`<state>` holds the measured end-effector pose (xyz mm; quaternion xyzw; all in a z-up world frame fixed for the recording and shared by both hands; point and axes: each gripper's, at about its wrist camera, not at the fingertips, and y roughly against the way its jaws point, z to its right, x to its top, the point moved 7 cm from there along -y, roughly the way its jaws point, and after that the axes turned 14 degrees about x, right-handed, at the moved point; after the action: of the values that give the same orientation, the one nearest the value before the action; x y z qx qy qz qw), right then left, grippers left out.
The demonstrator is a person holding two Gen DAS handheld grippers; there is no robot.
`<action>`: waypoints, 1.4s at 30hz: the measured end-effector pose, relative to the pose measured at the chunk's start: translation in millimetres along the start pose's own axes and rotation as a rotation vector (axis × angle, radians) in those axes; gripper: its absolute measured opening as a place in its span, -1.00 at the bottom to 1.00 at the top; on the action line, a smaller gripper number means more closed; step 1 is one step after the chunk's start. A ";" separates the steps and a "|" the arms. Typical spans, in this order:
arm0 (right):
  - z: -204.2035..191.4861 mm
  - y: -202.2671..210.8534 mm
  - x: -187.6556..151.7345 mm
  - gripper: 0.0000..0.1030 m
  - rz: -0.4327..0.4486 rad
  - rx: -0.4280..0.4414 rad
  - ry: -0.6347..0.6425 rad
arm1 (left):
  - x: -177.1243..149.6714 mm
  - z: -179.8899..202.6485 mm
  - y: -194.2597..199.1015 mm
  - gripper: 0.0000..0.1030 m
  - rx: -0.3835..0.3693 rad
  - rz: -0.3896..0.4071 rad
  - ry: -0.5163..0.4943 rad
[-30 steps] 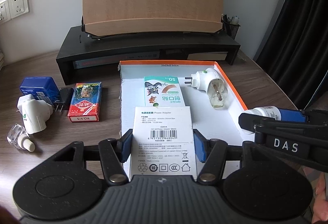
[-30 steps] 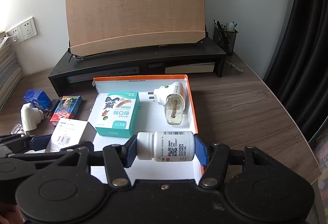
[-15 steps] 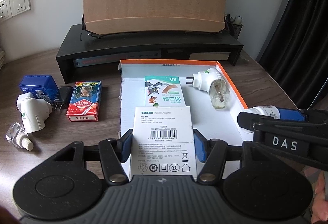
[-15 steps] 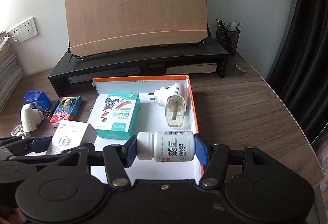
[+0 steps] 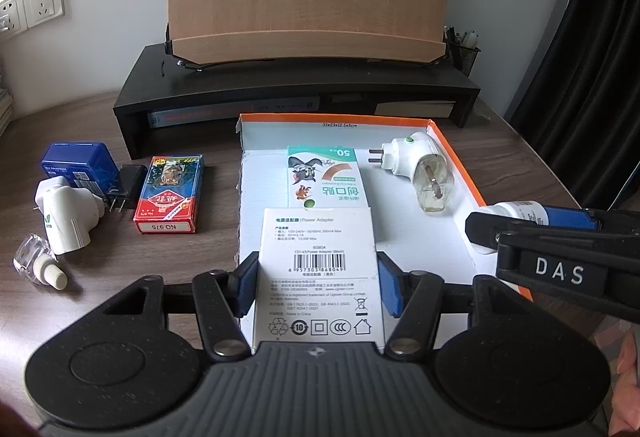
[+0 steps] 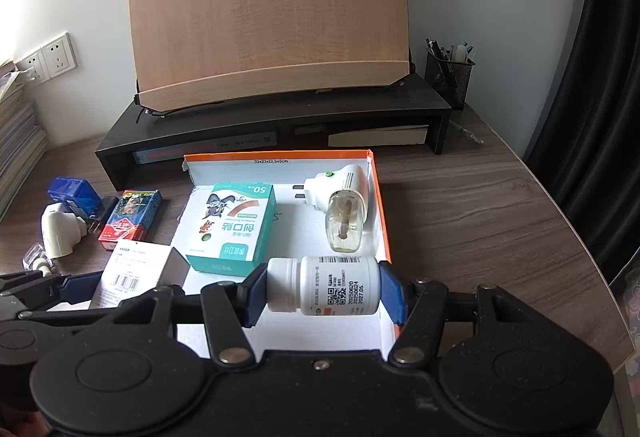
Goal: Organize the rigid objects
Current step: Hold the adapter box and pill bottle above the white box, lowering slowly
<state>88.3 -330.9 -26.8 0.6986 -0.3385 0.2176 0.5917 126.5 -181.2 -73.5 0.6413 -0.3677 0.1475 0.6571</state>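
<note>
My left gripper (image 5: 318,283) is shut on a white power adapter box (image 5: 318,257), held over the near left part of the orange-rimmed white tray (image 5: 456,153). My right gripper (image 6: 324,291) is shut on a white pill bottle (image 6: 332,289) lying sideways, over the tray's near right corner (image 6: 386,233). In the tray lie a green bandage box (image 5: 326,177) and a white plug-in vaporizer with a clear bottle (image 5: 420,173). From the right wrist view the adapter box (image 6: 132,269) and left gripper (image 6: 68,287) show at the lower left.
Left of the tray on the wooden desk lie a red card pack (image 5: 170,193), a blue box (image 5: 76,165), a black plug (image 5: 128,185), a white vaporizer (image 5: 64,217) and a clear bottle (image 5: 38,263). A black monitor riser (image 5: 296,93) with a wooden board stands behind. A mesh pen holder (image 6: 450,73) sits at the back right.
</note>
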 end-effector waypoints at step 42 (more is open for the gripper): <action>3.6 -14.4 4.2 0.34 -0.018 0.007 -0.007 | 0.5 1.0 -9.0 0.16 -0.005 -0.013 -0.008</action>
<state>101.3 -334.2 -34.3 0.7044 -0.3335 0.2112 0.5900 132.6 -183.4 -79.8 0.6427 -0.3665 0.1398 0.6581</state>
